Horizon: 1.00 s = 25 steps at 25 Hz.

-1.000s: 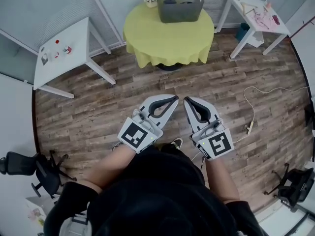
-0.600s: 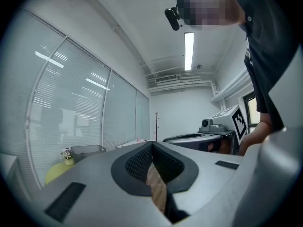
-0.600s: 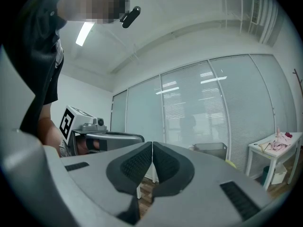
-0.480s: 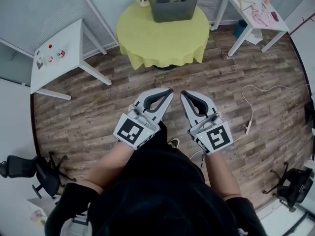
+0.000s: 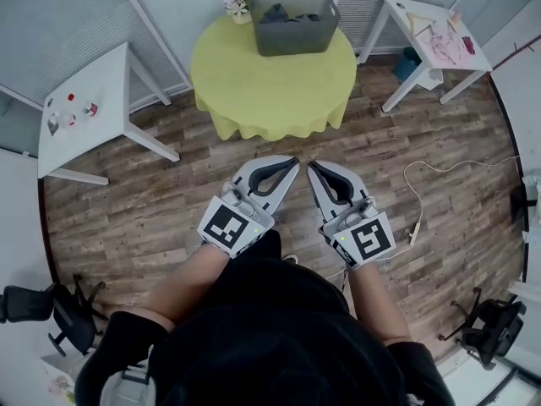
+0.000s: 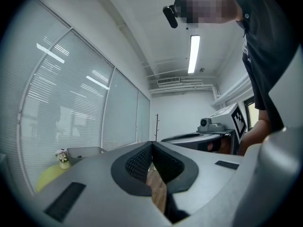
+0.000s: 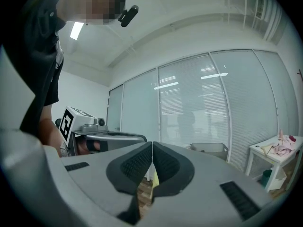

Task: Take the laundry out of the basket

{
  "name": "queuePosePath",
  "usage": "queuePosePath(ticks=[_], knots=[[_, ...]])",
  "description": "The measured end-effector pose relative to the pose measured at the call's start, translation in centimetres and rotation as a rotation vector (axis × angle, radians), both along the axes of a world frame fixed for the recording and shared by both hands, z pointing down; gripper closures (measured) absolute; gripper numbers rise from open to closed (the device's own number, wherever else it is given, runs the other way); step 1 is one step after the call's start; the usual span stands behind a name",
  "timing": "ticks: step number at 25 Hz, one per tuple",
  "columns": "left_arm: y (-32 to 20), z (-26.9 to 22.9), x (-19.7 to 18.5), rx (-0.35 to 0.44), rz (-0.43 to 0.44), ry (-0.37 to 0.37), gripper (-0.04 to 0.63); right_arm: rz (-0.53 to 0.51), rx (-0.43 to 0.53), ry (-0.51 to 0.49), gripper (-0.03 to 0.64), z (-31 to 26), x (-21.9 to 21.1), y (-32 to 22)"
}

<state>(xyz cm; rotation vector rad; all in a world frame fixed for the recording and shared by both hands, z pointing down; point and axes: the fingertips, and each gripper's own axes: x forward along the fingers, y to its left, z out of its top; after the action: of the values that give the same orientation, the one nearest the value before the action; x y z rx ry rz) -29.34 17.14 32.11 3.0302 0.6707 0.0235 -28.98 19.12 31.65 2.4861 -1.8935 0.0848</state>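
Yellow-clothed round table (image 5: 270,91) with flower pot (image 5: 236,5), between left white table (image 5: 101,79) and right white table (image 5: 397,8).

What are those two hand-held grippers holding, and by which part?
Nothing. The left hand-held gripper and the right hand-held gripper are both shut and empty; the dark laundry lies in the grey plastic basket.

The person wears a black short-sleeved top (image 5: 270,337). The left gripper (image 5: 292,161) and right gripper (image 5: 311,167) have smooth grey shells with black ribbed pads (image 6: 138,163) lining the jaws. At each gripper's rear sits a white cube (image 5: 228,228) printed with black square markers.
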Motion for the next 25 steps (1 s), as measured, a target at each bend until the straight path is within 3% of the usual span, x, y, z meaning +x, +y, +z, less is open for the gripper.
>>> queuePosePath(ticks=[13, 25], knots=[[-7.7, 0.5, 7.1, -0.028, 0.033, 0.002, 0.584, 0.071, -0.036, -0.009, 0.594, 0.9, 7.5, -6.5], [-7.5, 0.6, 16.3, 0.0, 0.003, 0.0, 0.584, 0.041, -0.018, 0.017, 0.594, 0.7, 16.9, -6.5]])
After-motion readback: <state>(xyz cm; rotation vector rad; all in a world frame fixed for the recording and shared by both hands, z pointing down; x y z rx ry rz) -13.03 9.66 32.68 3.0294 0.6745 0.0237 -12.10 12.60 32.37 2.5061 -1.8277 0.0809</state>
